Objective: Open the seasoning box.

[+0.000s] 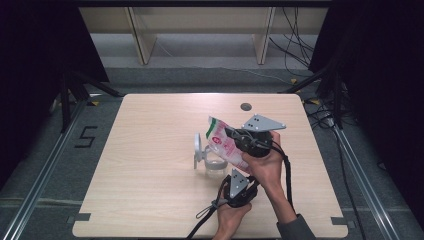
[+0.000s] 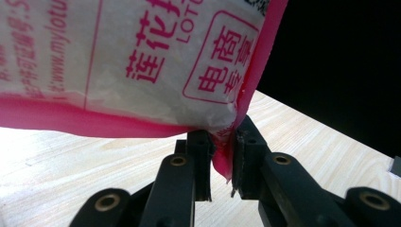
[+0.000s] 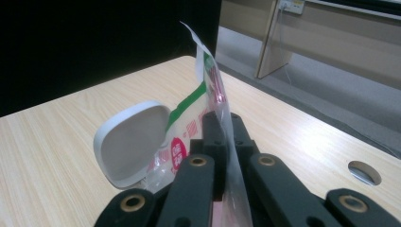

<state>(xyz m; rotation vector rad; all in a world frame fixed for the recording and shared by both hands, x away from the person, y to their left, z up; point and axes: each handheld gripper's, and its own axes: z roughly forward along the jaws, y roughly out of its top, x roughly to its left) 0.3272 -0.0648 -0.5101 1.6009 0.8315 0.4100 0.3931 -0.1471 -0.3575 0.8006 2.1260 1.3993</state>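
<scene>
A white and pink bag [image 1: 221, 141] with a green stripe hangs tilted above the middle of the table, held between both grippers. My right gripper [image 1: 232, 134] is shut on its upper side edge; in the right gripper view the film [image 3: 211, 85] rises edge-on from the closed jaws [image 3: 226, 125]. My left gripper [image 1: 239, 173] is shut on the bag's lower pink corner [image 2: 222, 158], with the printed face [image 2: 142, 61] spreading above its jaws [image 2: 221, 142]. Under the bag stands a clear container [image 1: 214, 166] with a white flip lid [image 1: 199, 145] standing open [image 3: 132, 139].
The light wooden table [image 1: 150, 175] has a round cable hole [image 1: 245, 106] near its far edge, also seen in the right gripper view [image 3: 364, 172]. Black curtains flank the table. Wooden furniture legs and cables lie on the floor beyond it.
</scene>
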